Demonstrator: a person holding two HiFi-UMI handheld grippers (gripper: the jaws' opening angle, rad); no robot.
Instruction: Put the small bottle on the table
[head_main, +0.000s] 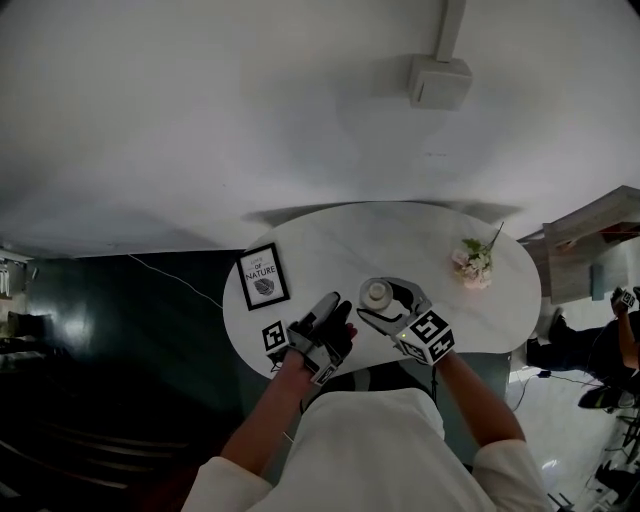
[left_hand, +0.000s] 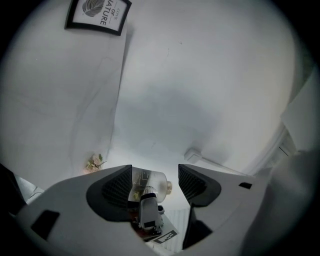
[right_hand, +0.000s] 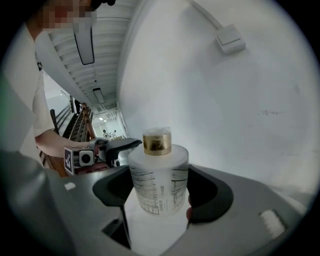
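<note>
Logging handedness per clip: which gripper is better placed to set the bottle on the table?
Right: the right gripper holds the bottle upright over the table; the left gripper is open and empty.

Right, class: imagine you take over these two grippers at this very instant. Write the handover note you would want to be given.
Left gripper: open, nothing between its jaws, held beside the right one over the table's near edge.
Right gripper: shut on the small bottle, which is upright with its gold collar on top.
Table: a framed print at the left and small flowers at the right, with bare surface between them.
Done: bottle gripped and brought over the table.
Unclear: whether its base touches the top yet.
Left: set it down on the bare middle, open the right gripper, draw back.
</note>
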